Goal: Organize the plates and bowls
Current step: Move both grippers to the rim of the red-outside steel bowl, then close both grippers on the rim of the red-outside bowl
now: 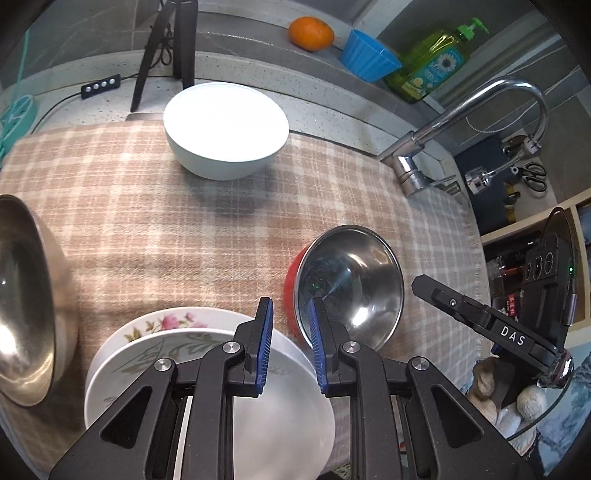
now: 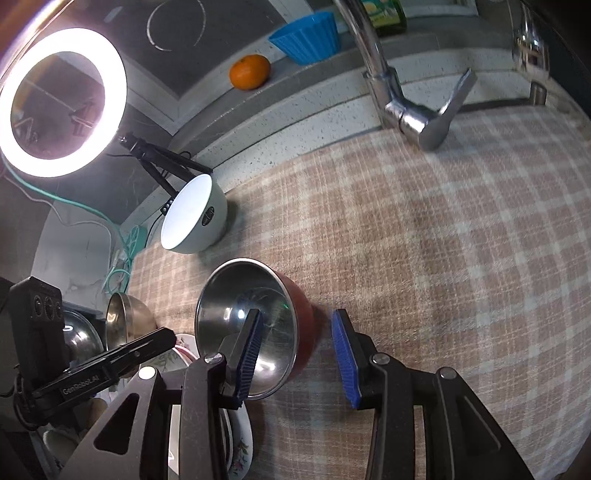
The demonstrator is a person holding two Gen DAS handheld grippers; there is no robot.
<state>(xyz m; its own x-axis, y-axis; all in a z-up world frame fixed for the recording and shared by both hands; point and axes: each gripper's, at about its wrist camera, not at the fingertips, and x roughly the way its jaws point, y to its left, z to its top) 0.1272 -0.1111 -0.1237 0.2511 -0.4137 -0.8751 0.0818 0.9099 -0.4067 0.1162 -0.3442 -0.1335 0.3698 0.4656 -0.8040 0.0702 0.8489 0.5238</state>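
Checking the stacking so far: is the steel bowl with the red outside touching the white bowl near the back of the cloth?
Apart. The left wrist view shows a wide stretch of bare checked cloth between the red-sided steel bowl and the white bowl.

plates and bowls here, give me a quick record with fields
surface: plaid cloth by the faucet
white bowl: upright, far side, alone
red bowl: steel inside, near centre
steel bowl: at left edge
plates: floral plates, stacked, near edge
left gripper: above the plates, nothing between its jaws
right gripper: straddling the red bowl's rim, pads apart
ledge: orange, blue cup
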